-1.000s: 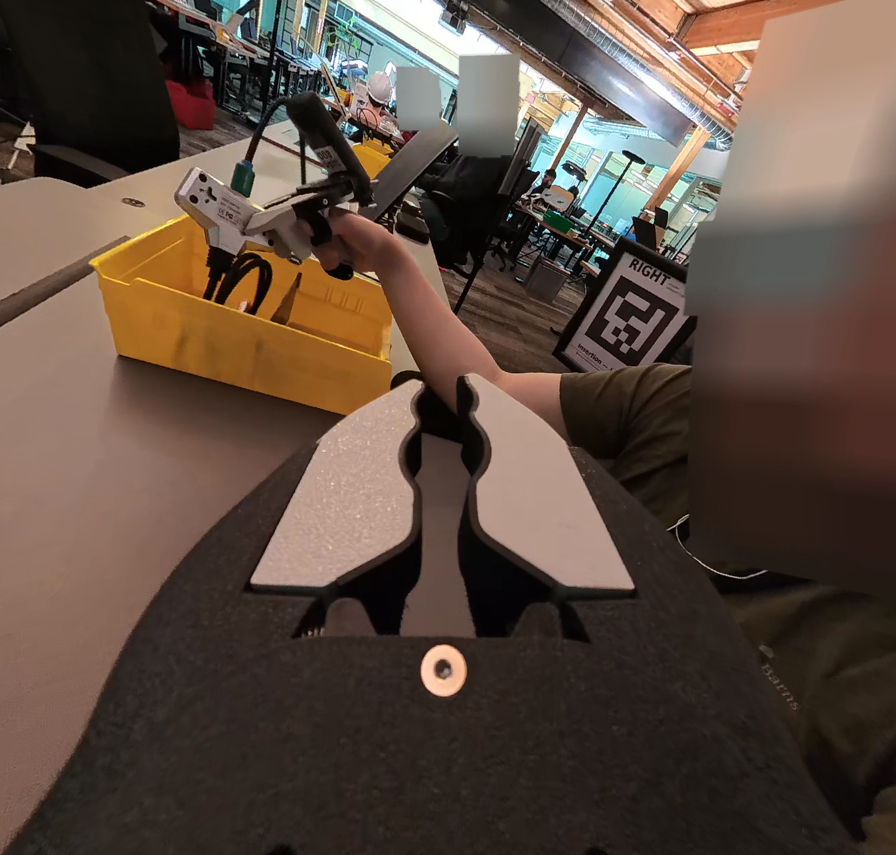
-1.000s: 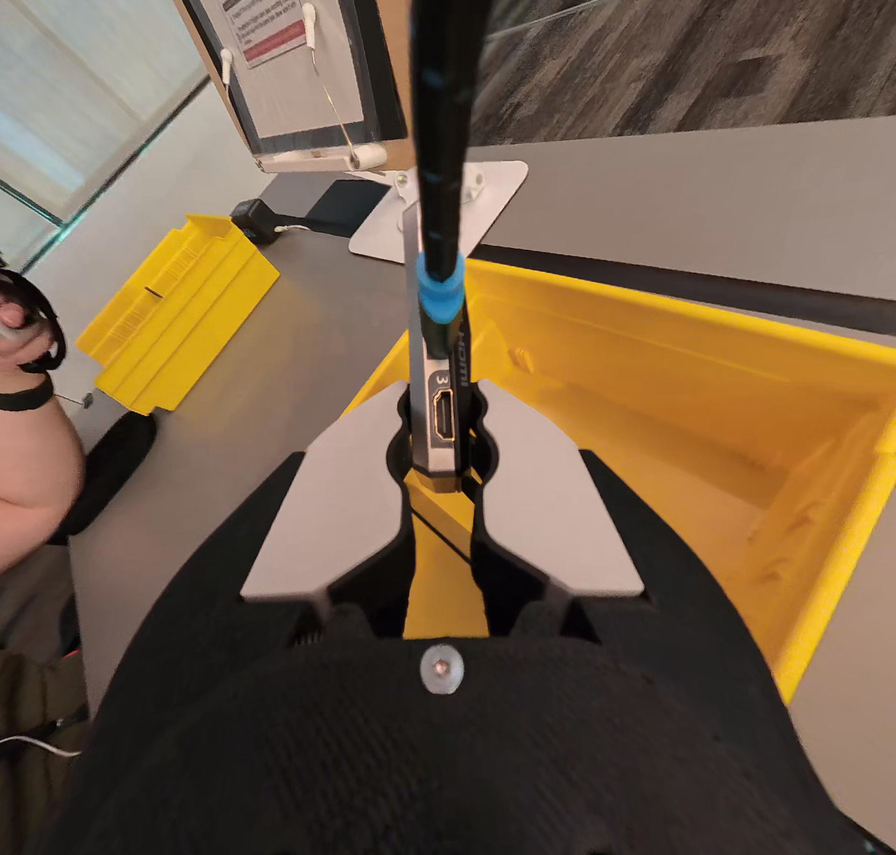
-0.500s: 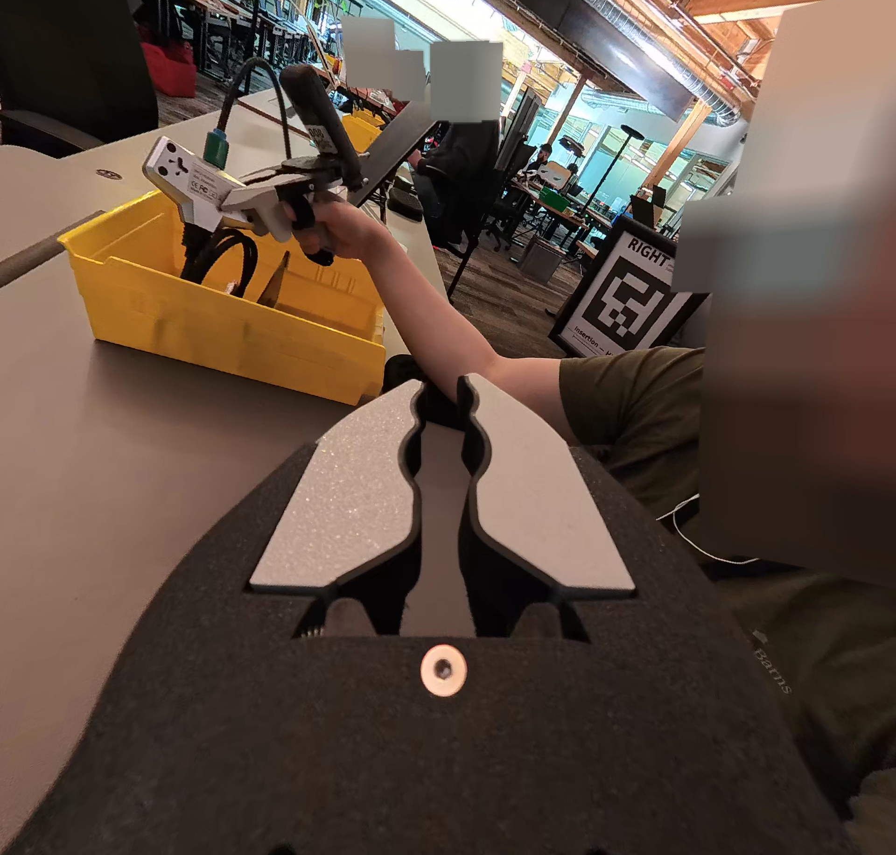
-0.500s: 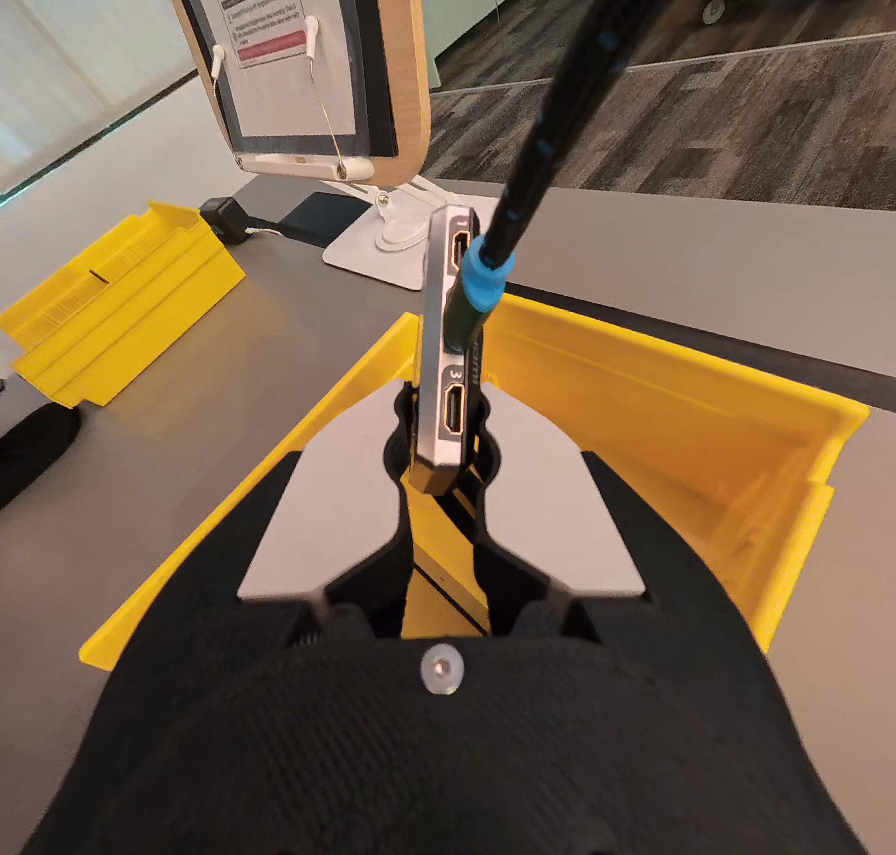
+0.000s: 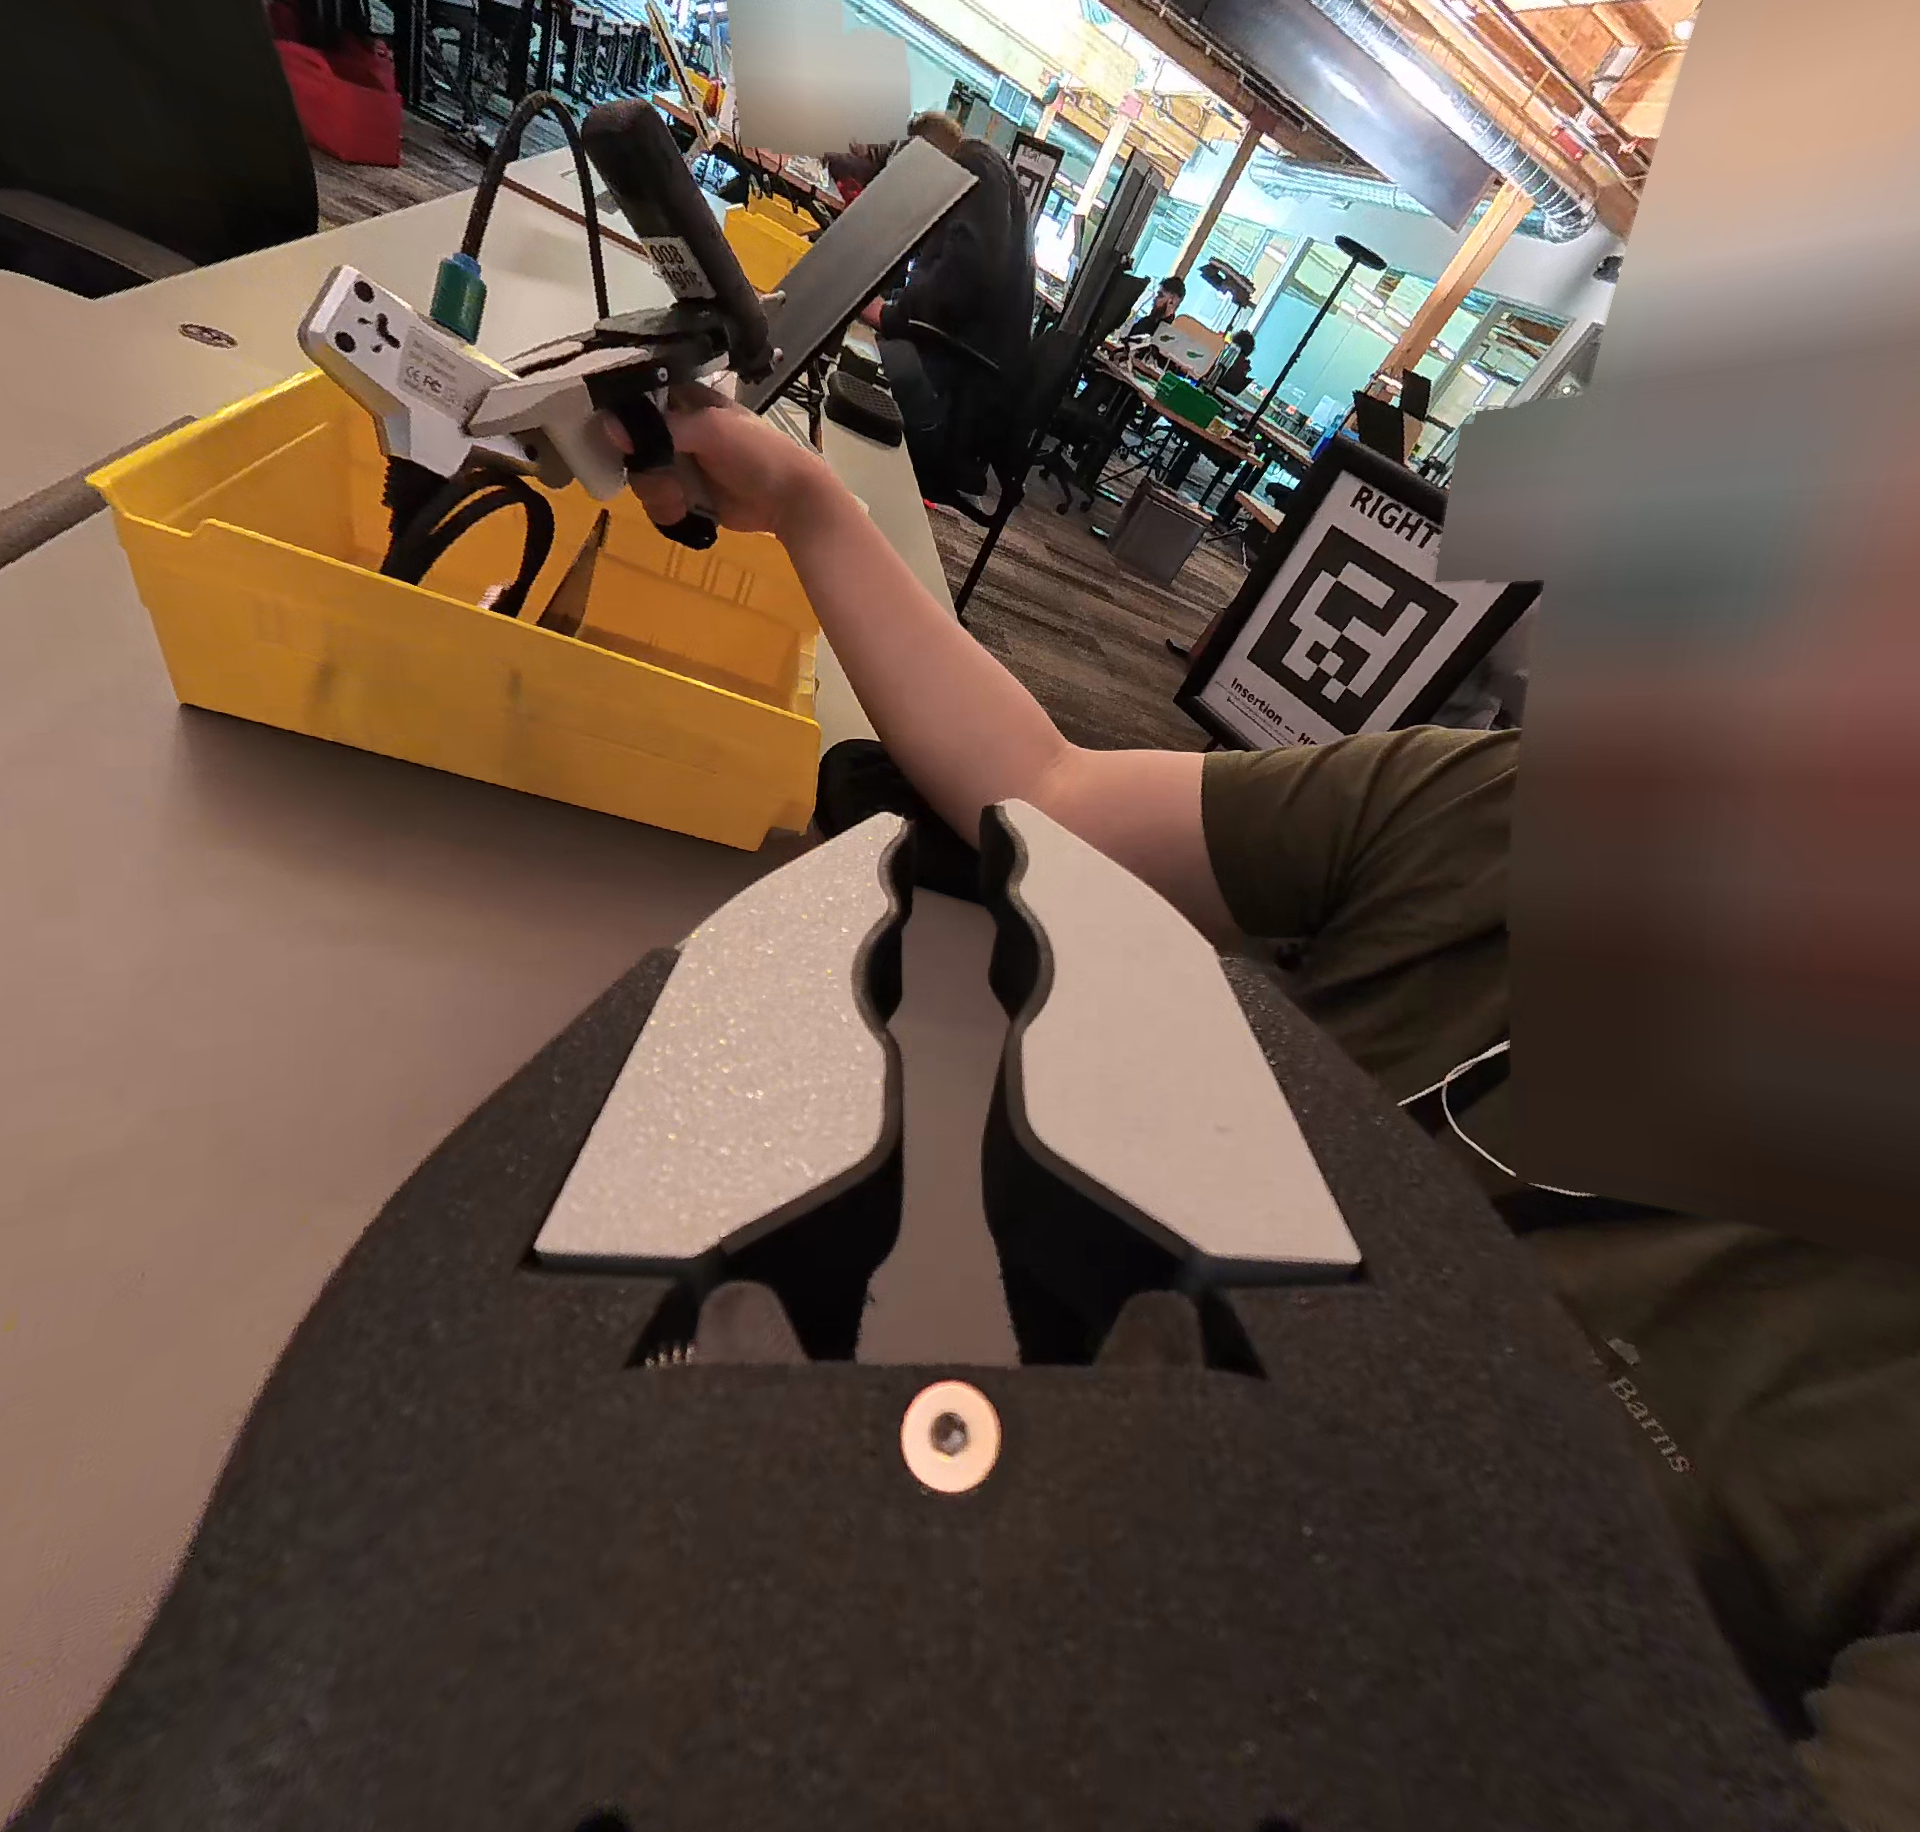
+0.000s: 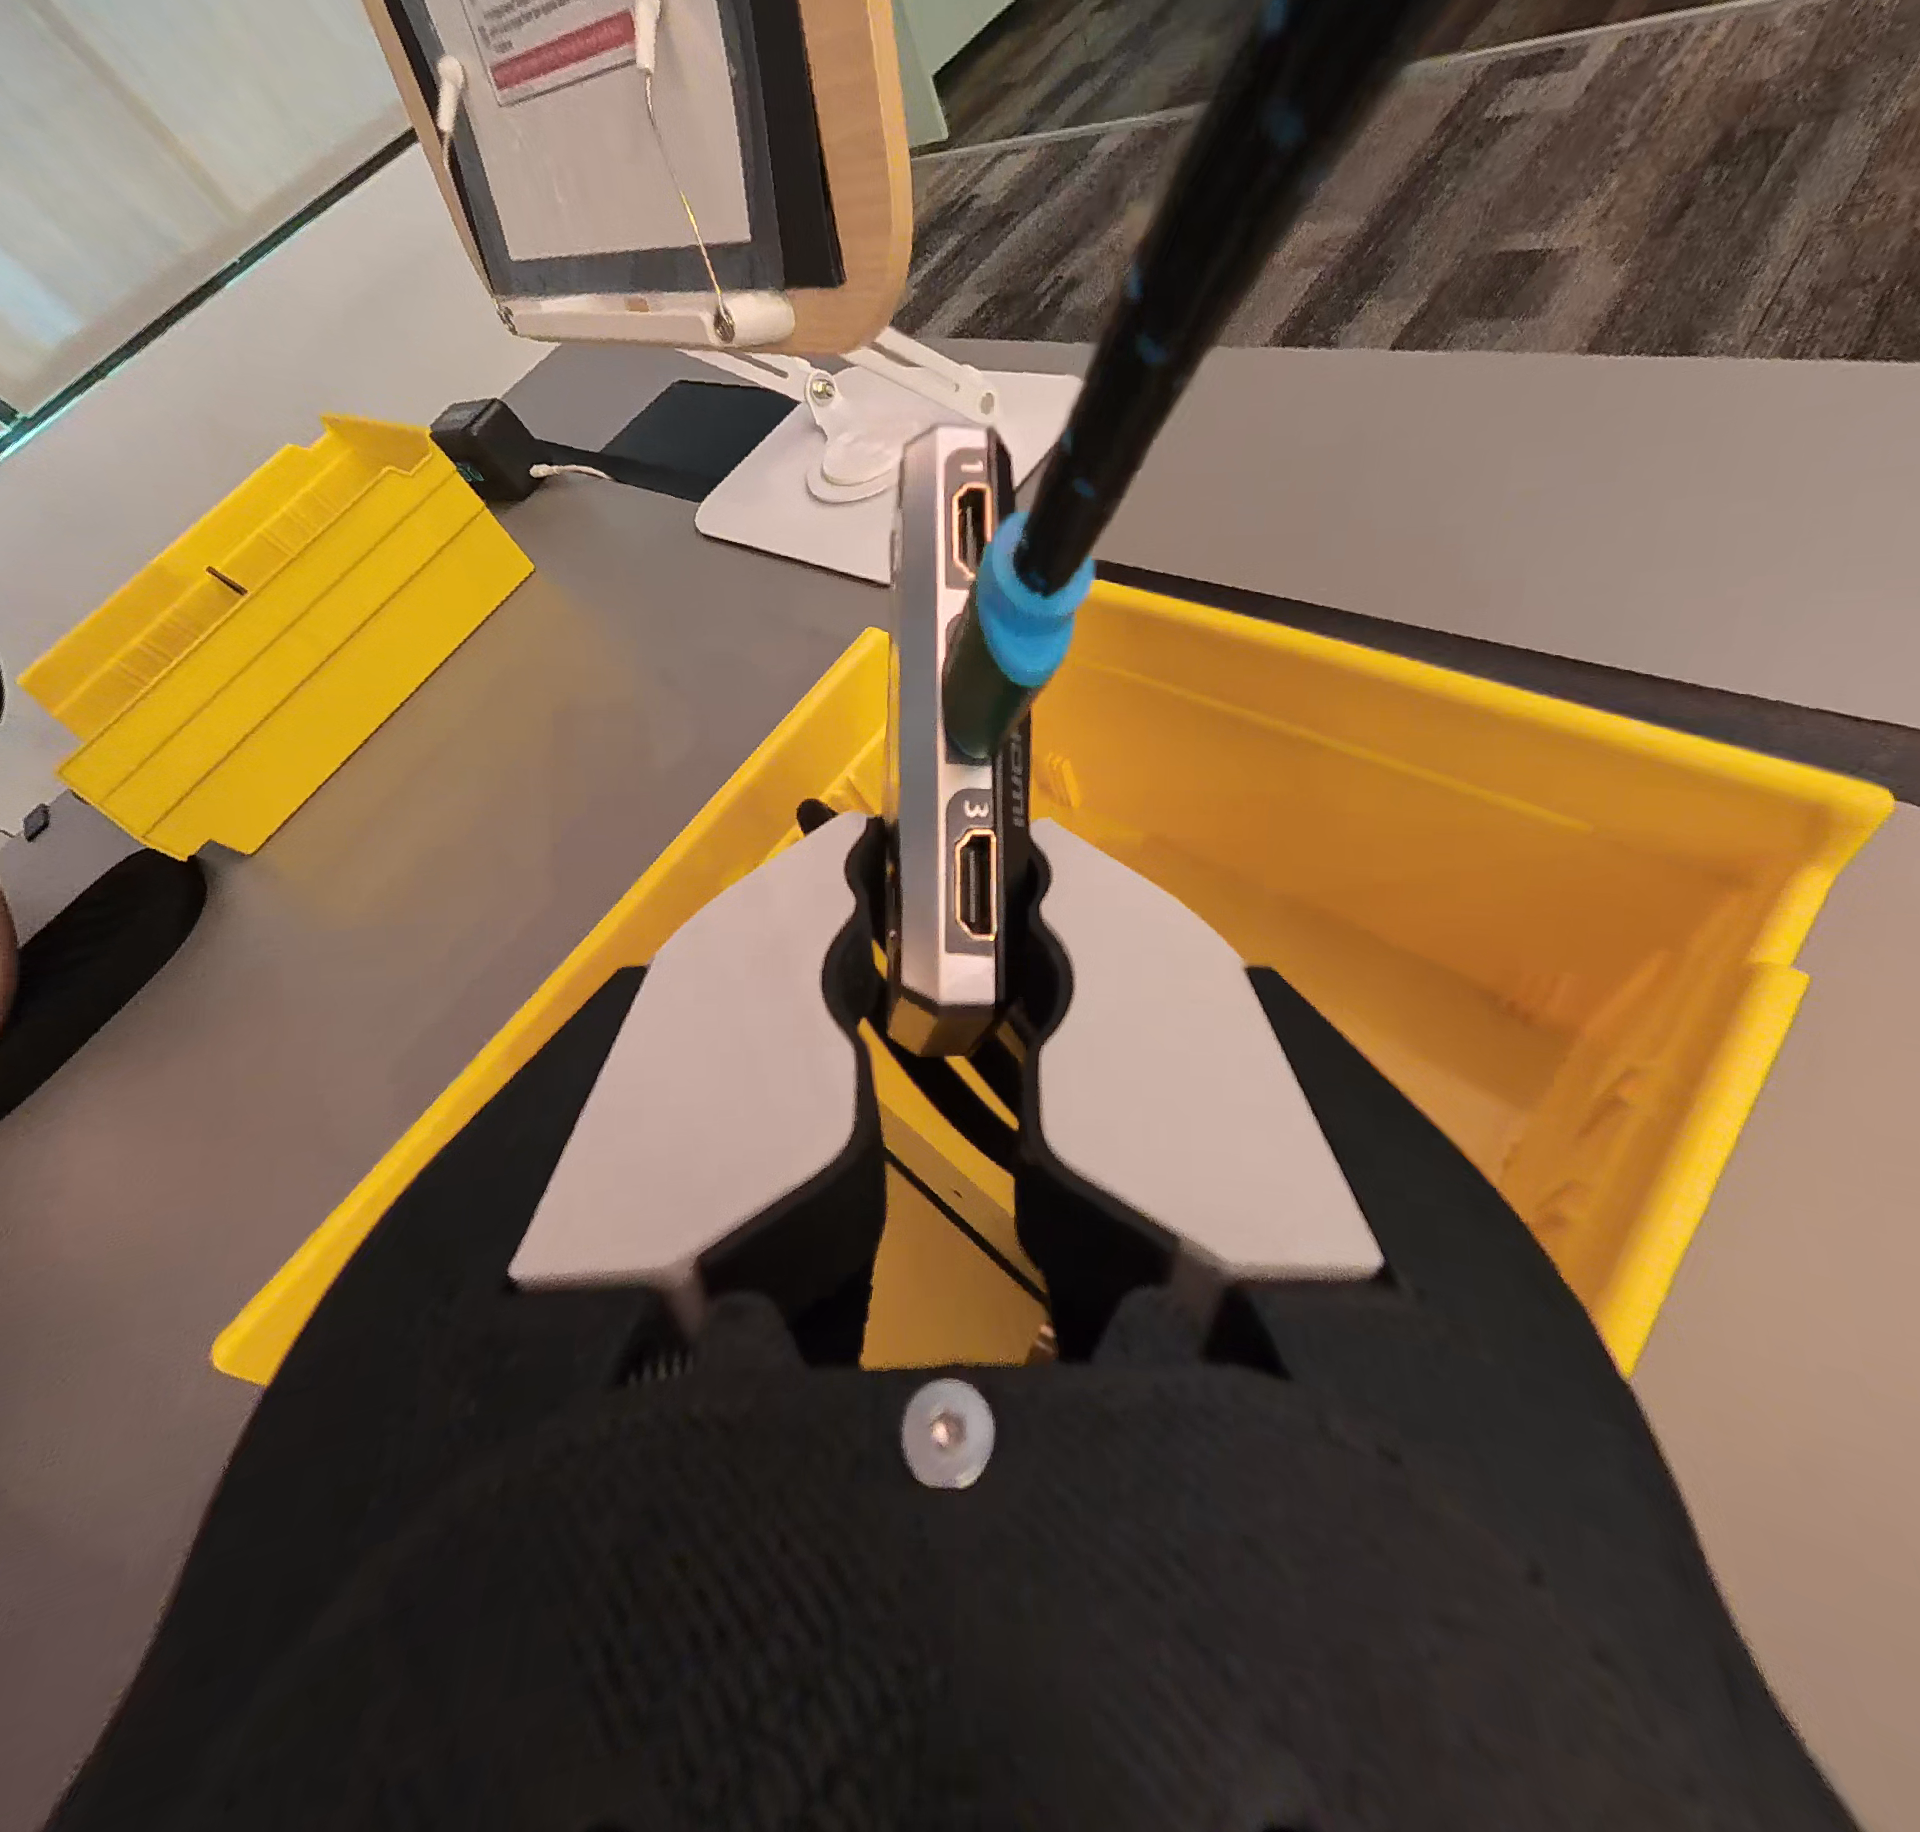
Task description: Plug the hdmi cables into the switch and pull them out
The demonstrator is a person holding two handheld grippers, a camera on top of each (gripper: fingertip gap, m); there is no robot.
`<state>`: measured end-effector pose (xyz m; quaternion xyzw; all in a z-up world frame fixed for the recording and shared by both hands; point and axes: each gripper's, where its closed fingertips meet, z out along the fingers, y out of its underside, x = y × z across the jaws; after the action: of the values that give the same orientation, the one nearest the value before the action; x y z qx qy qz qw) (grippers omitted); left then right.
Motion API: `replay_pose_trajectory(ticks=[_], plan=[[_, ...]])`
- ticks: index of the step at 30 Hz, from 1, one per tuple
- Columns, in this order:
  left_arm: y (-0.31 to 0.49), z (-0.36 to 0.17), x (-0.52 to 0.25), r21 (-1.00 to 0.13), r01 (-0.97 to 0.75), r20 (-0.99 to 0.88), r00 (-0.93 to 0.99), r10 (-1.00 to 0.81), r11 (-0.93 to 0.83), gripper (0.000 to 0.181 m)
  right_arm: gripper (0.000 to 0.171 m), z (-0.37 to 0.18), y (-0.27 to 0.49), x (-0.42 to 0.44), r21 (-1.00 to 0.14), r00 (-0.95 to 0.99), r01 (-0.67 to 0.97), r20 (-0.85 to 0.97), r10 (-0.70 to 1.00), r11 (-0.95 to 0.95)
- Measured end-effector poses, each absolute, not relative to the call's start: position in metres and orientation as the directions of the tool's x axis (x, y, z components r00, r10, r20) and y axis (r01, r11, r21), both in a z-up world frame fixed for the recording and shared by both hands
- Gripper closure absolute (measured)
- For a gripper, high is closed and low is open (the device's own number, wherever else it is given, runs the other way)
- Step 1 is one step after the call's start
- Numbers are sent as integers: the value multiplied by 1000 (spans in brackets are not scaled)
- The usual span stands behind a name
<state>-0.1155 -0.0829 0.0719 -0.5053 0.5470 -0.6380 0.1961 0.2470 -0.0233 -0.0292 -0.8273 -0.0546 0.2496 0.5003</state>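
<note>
We hold the silver switch (image 6: 940,847) in our right claw (image 6: 945,909), its 2 fingers closed on the switch's lower end, lifted above the yellow bin (image 6: 1455,847) on the grey table (image 6: 364,951). 1 black braided hdmi cable (image 6: 1195,276) with a blue collar sits plugged into the middle port; the 2 ports on either side of it are bare. More black cable (image 5: 468,535) lies coiled in the bin. Our left claw (image 5: 948,857) hangs low over the table near the person's elbow, its fingers a narrow gap apart and holding nothing. A yellow lid (image 6: 260,629) lies well apart on the table, near a framed sheet on a white stand (image 6: 665,120).
</note>
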Motion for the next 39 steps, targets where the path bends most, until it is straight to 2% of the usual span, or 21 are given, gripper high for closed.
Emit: replay_pose_trajectory(ticks=[7,18,27,33,39], plan=[[-85,71,-115,-894,-315,432,-414,-801,-319,169,142,-32,-28,247,-850,919,-25,-226,322,-526],[-86,70,-115,-891,-323,437,-415,-798,-320,169,138,-26,-42,257,-833,950,13,-163,267,-554],[-88,65,-112,-883,-342,449,-412,-793,-322,169,138,-21,-45,278,-859,968,-27,-150,202,-511],[-87,63,-110,-877,-349,460,-410,-788,-331,169,141,-21,-41,304,-881,967,-162,-231,106,-445],[-86,61,-109,-874,-353,465,-405,-787,-335,169,141,-6,-52,319,-907,968,-199,-240,69,-372]])
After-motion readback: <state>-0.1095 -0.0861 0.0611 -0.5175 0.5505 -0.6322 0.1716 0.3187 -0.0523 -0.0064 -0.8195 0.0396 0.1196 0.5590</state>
